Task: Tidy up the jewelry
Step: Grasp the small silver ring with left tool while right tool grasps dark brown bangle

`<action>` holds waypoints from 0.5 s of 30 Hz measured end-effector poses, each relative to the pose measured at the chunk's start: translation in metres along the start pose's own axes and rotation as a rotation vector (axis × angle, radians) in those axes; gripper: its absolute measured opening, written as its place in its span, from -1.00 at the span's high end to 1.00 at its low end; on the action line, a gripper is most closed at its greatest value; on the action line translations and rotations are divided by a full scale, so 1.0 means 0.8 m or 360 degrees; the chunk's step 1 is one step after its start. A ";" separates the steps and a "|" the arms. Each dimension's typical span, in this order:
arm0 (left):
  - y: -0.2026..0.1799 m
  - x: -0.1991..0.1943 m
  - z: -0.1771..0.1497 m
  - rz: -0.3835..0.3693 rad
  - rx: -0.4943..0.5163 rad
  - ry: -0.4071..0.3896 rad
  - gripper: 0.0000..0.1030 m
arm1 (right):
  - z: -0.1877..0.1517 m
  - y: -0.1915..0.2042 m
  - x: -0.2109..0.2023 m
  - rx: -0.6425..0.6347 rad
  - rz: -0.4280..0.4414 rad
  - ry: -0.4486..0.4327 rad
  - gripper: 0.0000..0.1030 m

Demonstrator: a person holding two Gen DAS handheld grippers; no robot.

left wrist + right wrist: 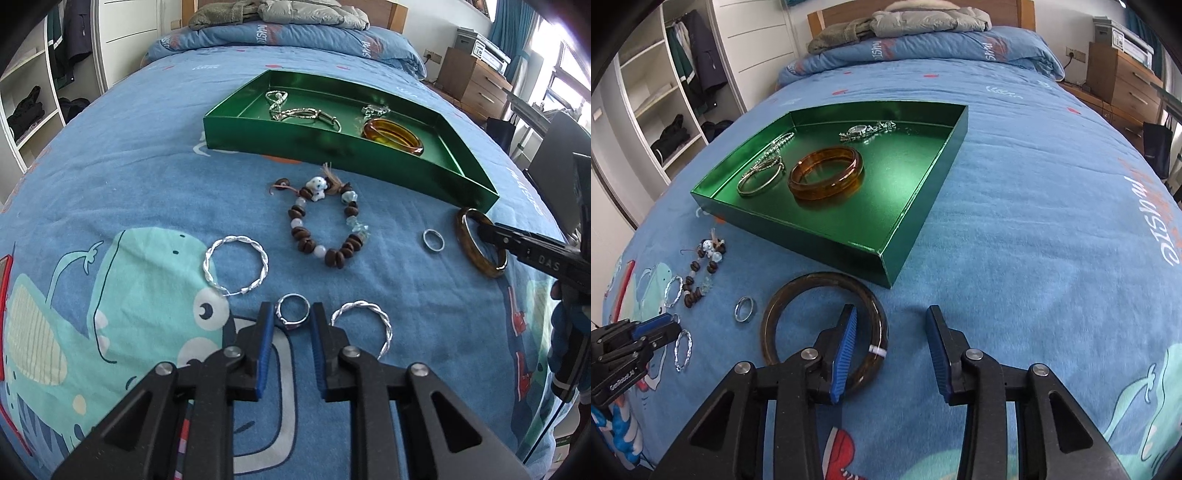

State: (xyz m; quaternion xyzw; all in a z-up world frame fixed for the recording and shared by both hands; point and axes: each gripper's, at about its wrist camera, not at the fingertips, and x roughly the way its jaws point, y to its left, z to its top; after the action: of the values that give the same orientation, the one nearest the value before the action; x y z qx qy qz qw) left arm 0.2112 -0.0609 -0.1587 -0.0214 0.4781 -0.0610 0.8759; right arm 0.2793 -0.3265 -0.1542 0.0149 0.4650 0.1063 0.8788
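- Left gripper (pixel 293 314) low over the blue bedspread (pixel 147 184), jaws narrowed around a small silver ring (pixel 293 311); blue pads sit right at the ring's sides, contact looks likely, ring on the fabric.
- Right gripper (pixel 891 323) half open, straddling the rim of a dark brown bangle (pixel 823 325); left finger inside the hoop, right finger outside on bare cover, pads not pressing it. Bangle flat on the bed.
- Green tray (pixel 905 229) lies on the bed just beyond the bangle, near corner close to it.
- In the tray: amber bangle (pixel 827 177), thin metal bangle (pixel 761 182) beside it, chain piece (pixel 781 142) by the left wall, watch (pixel 866 131) at the far wall.
- On the bed in front of the tray: bead bracelet (pixel 325 225) with a small white dog charm.
- Plain silver band (pixel 433 240) between bracelet and brown bangle.
- Twisted silver hoop (pixel 236 266) left of the left gripper; second twisted hoop (pixel 364 325) just beside its right finger.
- Person's gloved hand (pixel 569 332) at the right edge, left view.
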 end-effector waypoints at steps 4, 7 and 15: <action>-0.001 -0.004 -0.004 -0.0010 0.0004 -0.0004 0.65 | -0.001 -0.002 0.004 -0.0025 0.0004 0.0013 0.25; 0.000 -0.011 -0.009 -0.0031 0.0000 -0.0012 0.65 | -0.005 -0.002 0.003 -0.0038 0.0005 0.0005 0.27; 0.012 -0.036 -0.020 -0.0066 -0.0008 -0.0050 0.65 | -0.020 0.007 -0.017 -0.0035 -0.0101 -0.0025 0.80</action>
State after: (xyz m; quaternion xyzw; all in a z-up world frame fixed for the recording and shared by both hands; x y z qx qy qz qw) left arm 0.1835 -0.0477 -0.1441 -0.0344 0.4638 -0.0777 0.8819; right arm 0.2581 -0.3250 -0.1517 -0.0088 0.4571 0.0833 0.8855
